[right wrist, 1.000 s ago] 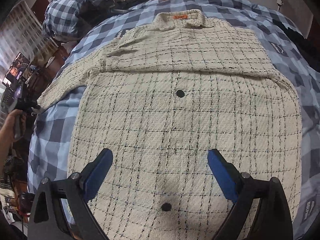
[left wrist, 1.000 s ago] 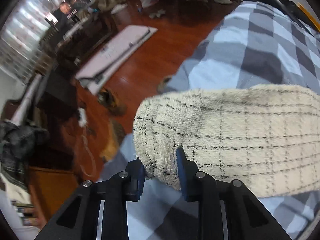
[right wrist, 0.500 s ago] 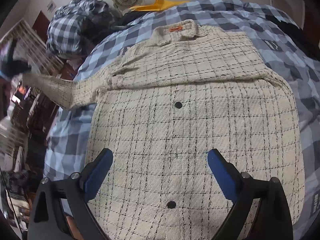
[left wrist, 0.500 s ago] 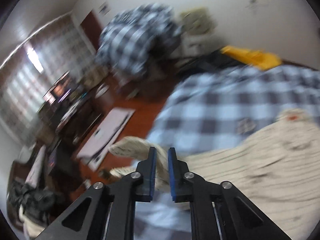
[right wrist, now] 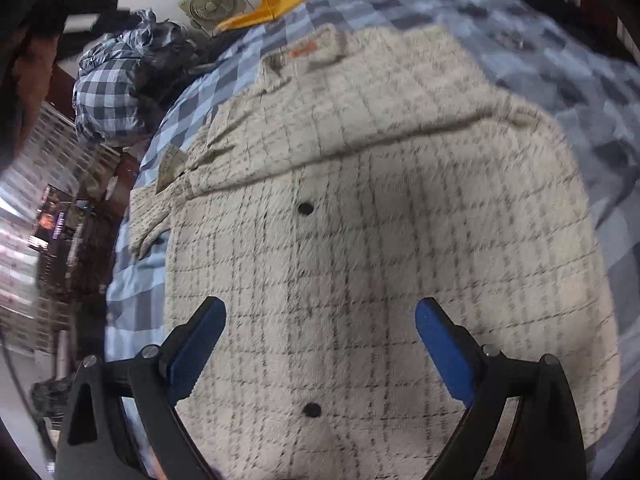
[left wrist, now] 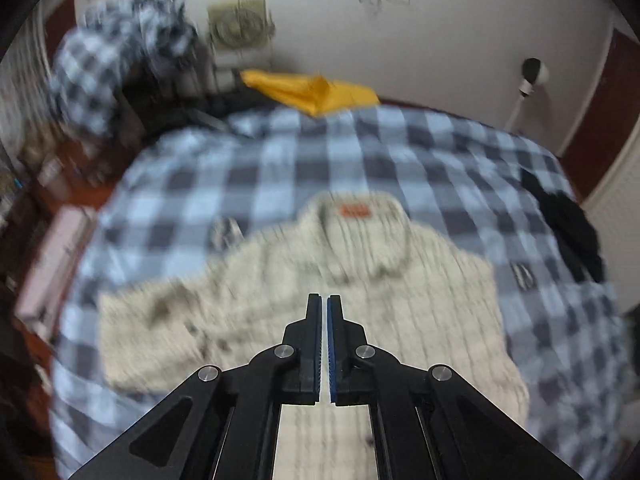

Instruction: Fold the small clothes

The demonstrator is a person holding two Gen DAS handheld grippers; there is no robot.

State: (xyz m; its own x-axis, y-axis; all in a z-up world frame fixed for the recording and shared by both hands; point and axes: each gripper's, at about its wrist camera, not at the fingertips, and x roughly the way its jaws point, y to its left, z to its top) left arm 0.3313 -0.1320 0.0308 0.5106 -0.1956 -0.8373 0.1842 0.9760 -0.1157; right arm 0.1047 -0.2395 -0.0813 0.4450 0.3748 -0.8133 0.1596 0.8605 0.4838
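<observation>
Lying flat beneath spread right hand-held gripper [right wrist: 320,320]: cream checked shirt [right wrist: 380,208].

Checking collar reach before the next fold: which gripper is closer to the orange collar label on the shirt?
Left, as a judgement. The left gripper, jaws closed, hangs just below the collar and the orange label. The right gripper, open, sits over the lower shirt, near the hem, far from the label.

A lived-in home bedroom. Ahead of the tool spreads a bed under a blue checked cover [left wrist: 280,168]; beyond it a heap of checked bedding [right wrist: 116,92], a small fan [right wrist: 210,2] against the plain wall, and yellow cloth [left wrist: 312,90] at the bed's far edge.
</observation>
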